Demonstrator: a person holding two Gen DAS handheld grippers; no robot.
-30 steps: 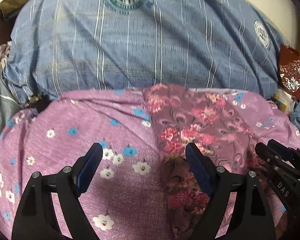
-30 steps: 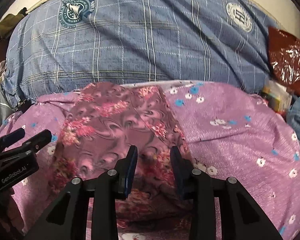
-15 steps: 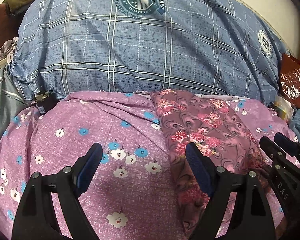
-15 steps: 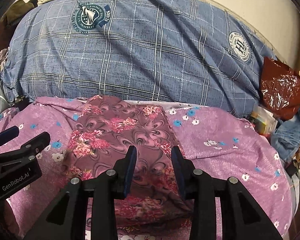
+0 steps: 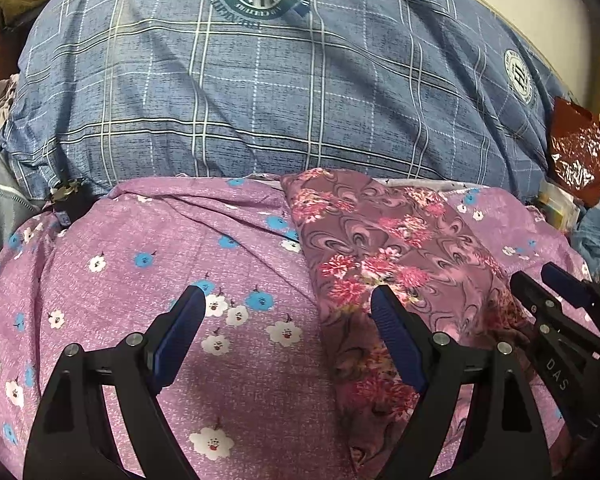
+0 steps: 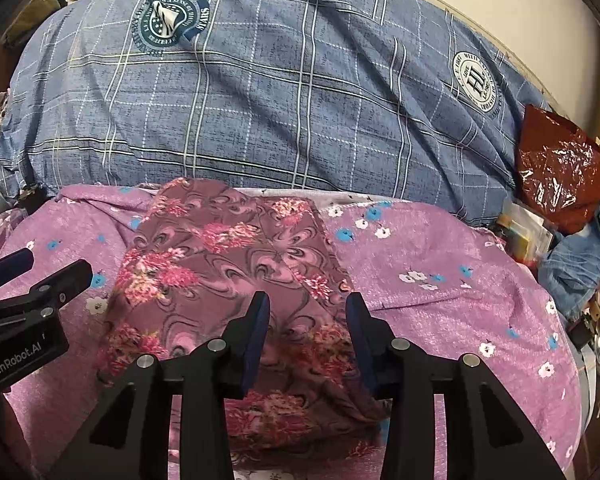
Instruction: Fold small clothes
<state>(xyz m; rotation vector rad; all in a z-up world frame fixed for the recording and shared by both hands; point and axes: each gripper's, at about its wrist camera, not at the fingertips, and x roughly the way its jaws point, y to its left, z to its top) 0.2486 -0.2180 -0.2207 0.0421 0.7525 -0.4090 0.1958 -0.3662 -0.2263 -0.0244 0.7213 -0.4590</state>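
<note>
A small garment of mauve fabric printed with pink flowers and swirls (image 6: 236, 276) lies spread flat on a purple bedsheet dotted with white and blue flowers (image 6: 440, 304), its far edge reaching almost to a large blue plaid quilt (image 6: 280, 92) heaped behind it. Seen from the left wrist, the same garment (image 5: 388, 256) stretches from the quilt (image 5: 260, 100) toward the camera across the right half of the sheet (image 5: 140, 272).

The right gripper (image 6: 304, 324) hangs low over the near part of the garment, its blue-padded fingers partly parted with only cloth showing beneath the gap and nothing held between them. The left gripper (image 5: 288, 320) stands just beside it, its jaws spread wide and holding nothing; one finger (image 5: 180, 332) is over bare sheet, the other (image 5: 396, 340) over the garment's left edge. Each tool shows at the edge of the other's view: the right gripper (image 5: 560, 308) at the right, the left gripper (image 6: 32, 280) at the left.

A crumpled red plastic bag (image 6: 556, 168) sits at the quilt's right end, with blue denim cloth (image 6: 580, 256) bunched below it.
</note>
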